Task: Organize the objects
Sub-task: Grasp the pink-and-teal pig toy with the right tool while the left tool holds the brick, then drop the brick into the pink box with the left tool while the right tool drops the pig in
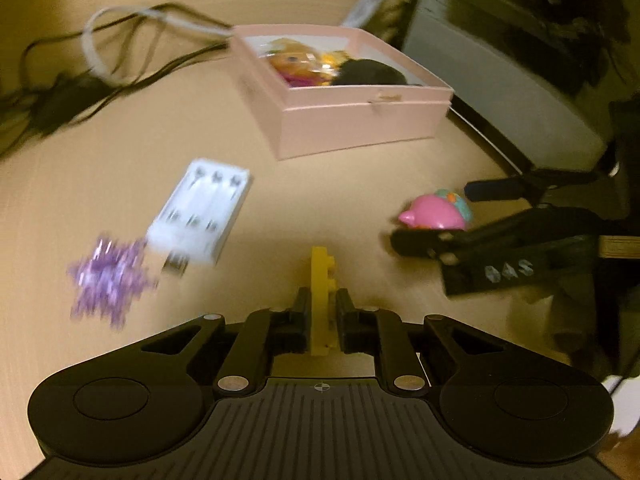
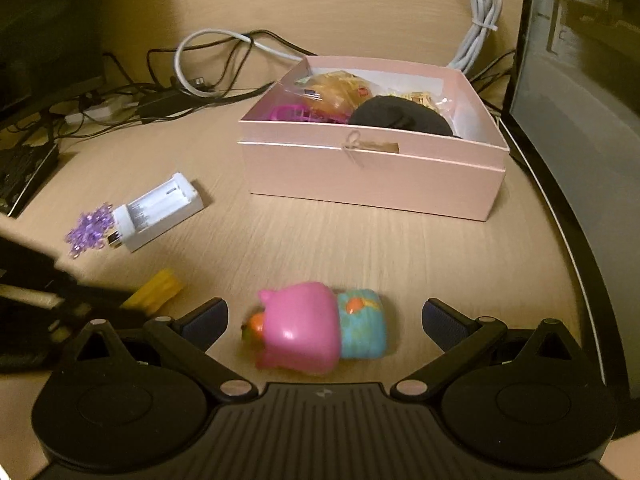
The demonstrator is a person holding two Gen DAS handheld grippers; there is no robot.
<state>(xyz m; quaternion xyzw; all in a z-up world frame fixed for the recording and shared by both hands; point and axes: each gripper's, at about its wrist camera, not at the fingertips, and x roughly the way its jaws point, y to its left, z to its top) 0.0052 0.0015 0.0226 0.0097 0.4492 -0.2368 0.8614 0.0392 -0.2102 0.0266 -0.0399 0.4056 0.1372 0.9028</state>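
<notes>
Left gripper [image 1: 320,312] clamps a studded yellow brick [image 1: 322,280]; right gripper [image 2: 324,316] gapes around a glossy pink toy [image 2: 304,328] on woodgrain

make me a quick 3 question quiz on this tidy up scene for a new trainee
1. True or false: the left gripper is shut on the yellow brick.
2. Which thing lies on the table between the open fingers of the right gripper? A) the white battery charger B) the pink toy C) the purple beads
3. Fill in: the black item already lies inside the ____ box.

Key: 1 true; 2 B; 3 pink
</notes>
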